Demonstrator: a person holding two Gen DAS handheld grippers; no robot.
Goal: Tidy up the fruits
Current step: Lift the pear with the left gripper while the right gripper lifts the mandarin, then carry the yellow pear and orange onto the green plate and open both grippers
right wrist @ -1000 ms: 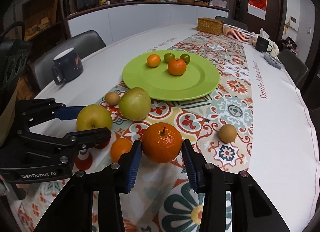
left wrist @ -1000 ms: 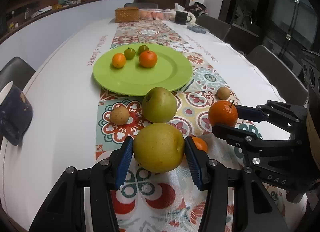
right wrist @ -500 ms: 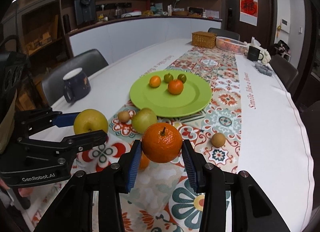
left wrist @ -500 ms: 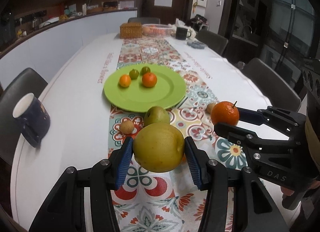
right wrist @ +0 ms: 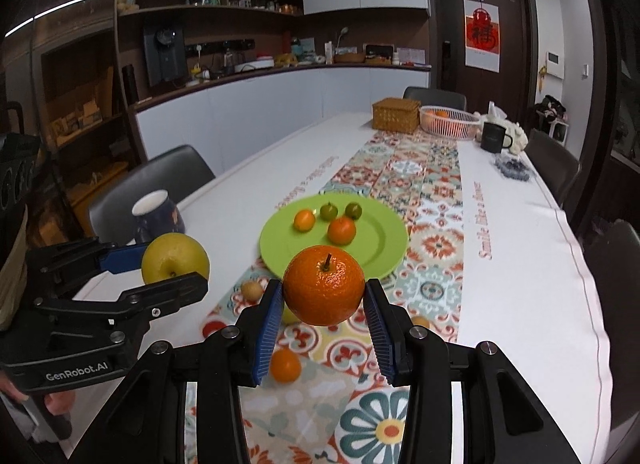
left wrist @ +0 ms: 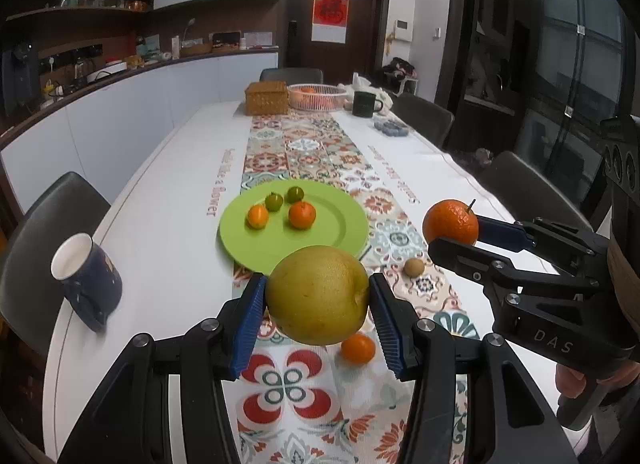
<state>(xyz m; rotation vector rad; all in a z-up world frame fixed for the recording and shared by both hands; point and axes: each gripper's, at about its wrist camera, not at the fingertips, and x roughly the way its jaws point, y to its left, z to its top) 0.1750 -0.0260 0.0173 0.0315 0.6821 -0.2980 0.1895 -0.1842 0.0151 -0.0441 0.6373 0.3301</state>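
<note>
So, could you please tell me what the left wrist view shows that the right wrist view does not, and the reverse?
Only the left wrist view shows the dark glass partition at the right. Only the right wrist view shows the black appliance on the shelving and part of a yellow-green fruit behind the orange. Both show the green plate carrying four small fruits, the left claw shut on the yellow pear, and the right claw shut on the orange.

Even indoor light from overhead falls on the white table [left wrist: 172, 232], leaving only soft shadows, while the shelves [right wrist: 208, 11] and doorway behind stay dim. A bright light strip [right wrist: 60, 11] glares at the upper left of the right wrist view. Both fisheye views bend straight edges and darken to black at the corners; the navy mug [left wrist: 86, 284] looks slightly smeared.
</note>
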